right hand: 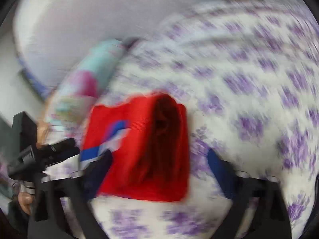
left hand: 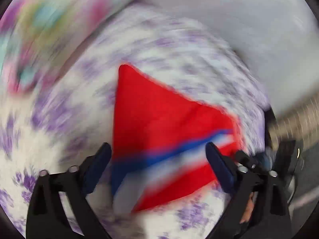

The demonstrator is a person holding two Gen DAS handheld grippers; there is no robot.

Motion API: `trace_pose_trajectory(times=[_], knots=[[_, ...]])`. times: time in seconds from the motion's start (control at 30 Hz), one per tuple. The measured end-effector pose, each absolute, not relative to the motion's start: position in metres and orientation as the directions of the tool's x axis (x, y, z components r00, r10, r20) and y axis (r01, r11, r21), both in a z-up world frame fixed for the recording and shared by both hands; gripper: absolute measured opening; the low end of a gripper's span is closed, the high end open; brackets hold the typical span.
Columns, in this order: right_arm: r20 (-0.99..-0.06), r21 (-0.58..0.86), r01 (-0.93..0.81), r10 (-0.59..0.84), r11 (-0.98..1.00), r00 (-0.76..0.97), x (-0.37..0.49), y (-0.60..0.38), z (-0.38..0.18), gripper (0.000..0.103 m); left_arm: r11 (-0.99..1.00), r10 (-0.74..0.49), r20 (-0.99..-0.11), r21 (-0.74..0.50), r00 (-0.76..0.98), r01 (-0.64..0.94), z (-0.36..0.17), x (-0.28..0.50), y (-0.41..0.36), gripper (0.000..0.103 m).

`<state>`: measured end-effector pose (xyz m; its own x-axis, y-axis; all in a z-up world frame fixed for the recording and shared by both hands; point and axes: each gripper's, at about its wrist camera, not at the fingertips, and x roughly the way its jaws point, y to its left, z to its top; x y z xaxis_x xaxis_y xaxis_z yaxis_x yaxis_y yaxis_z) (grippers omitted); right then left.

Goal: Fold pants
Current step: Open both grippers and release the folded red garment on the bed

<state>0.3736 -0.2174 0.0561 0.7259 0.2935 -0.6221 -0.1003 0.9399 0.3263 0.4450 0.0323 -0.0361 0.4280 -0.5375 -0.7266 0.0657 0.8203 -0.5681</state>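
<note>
The red pants point(left hand: 159, 123) with a blue and white side stripe lie folded into a compact bundle on a white bedsheet with purple flowers point(left hand: 59, 119). In the right wrist view the bundle point(right hand: 139, 145) shows its rolled open end. My left gripper point(left hand: 158, 155) is open, its blue-padded fingers spread on either side of the striped edge, holding nothing. My right gripper point(right hand: 159, 163) is open too, fingers either side of the bundle's near edge. The left gripper also shows in the right wrist view point(right hand: 45, 153), beside the bundle. Both views are motion-blurred.
A colourful pastel pillow or cloth point(right hand: 89, 73) lies on the bed behind the pants and also shows in the left wrist view point(left hand: 39, 29). A pale wall point(right hand: 79, 20) rises behind the bed. The flowered sheet point(right hand: 249, 89) stretches wide to the right.
</note>
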Motion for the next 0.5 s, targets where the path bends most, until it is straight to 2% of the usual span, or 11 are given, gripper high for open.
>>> trace_pose_trajectory(times=[0.1,0.2,0.27,0.33,0.37,0.4,0.47,0.5], knots=[[-0.549,0.388,-0.11,0.325,0.915,0.77,0.338,-0.234,0.053,0.074,0.782,-0.573,-0.669,-0.619,0.473,0.071,-0.032,0.421,0.062,0.086],[-0.468,0.307,-0.104,0.245,0.946,0.849,0.269,-0.239,0.07,0.075,0.765,-0.599,-0.628,-0.632,0.496,0.123,-0.01,0.376,0.068,0.088],[-0.406,0.235,-0.072,0.166,0.969,0.899,0.222,-0.241,0.081,0.081,0.745,-0.63,-0.602,-0.646,0.491,0.164,0.007,0.328,0.064,0.089],[-0.311,0.101,0.003,0.029,0.995,0.95,0.161,-0.252,0.1,0.088,0.718,-0.669,-0.568,-0.66,0.48,0.22,0.018,0.291,0.056,0.091],[-0.273,0.058,0.039,-0.022,0.998,0.962,0.145,-0.258,0.106,0.095,0.707,-0.689,-0.549,-0.653,0.472,0.272,0.028,0.257,0.05,0.091],[-0.189,-0.008,0.112,-0.111,0.994,0.976,0.113,-0.271,0.116,0.1,0.696,-0.704,-0.534,-0.651,0.468,0.302,0.033,0.239,0.046,0.093],[-0.117,-0.063,0.197,-0.203,0.978,0.972,0.079,-0.293,0.124,0.1,0.673,-0.729,-0.497,-0.645,0.47,0.361,0.045,0.197,0.042,0.096],[-0.111,-0.074,0.219,-0.226,0.973,0.968,0.066,-0.306,0.126,0.1,0.67,-0.732,-0.486,-0.641,0.478,0.374,0.047,0.183,0.041,0.097]])
